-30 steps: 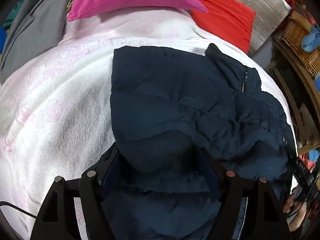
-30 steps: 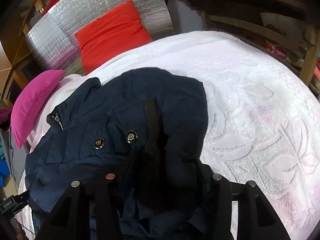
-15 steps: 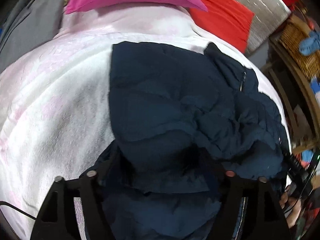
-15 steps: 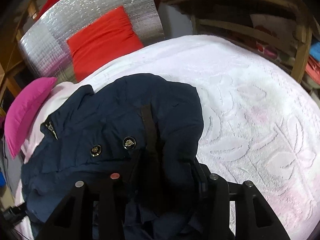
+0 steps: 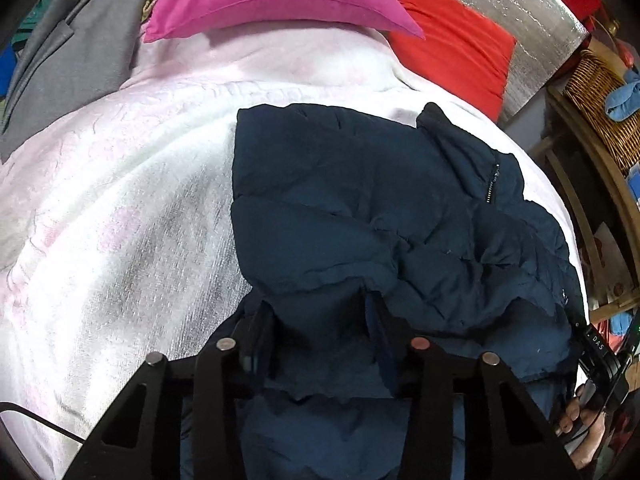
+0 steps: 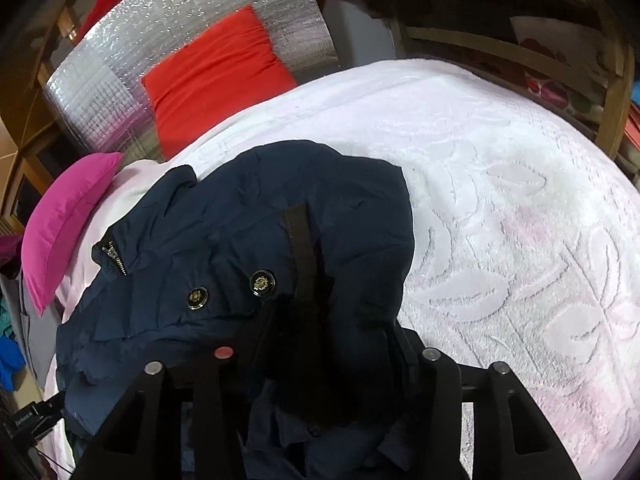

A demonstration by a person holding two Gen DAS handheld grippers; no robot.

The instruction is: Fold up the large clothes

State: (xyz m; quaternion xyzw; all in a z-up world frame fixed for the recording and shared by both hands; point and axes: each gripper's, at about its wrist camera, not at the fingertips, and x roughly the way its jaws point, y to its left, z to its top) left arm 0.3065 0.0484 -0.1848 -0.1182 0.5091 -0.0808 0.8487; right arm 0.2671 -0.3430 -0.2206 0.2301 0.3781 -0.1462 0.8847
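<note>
A dark navy padded jacket lies on the bed with a white blanket, its collar and zip toward the far right. My left gripper is shut on a fold of the jacket's near edge, with the cloth bunched between its fingers. In the right wrist view the same jacket shows two metal buttons and a brown strap. My right gripper is shut on the jacket's near edge too, its fingertips buried in the cloth.
A pink pillow and a red cushion lie at the head of the bed against a silver panel. A grey garment lies far left. Wooden shelving with a wicker basket stands to the right.
Both grippers have drawn the jacket's near edge slightly, the cloth bunching more between the fingers. The left gripper's fingers have come closer together on the fold.
</note>
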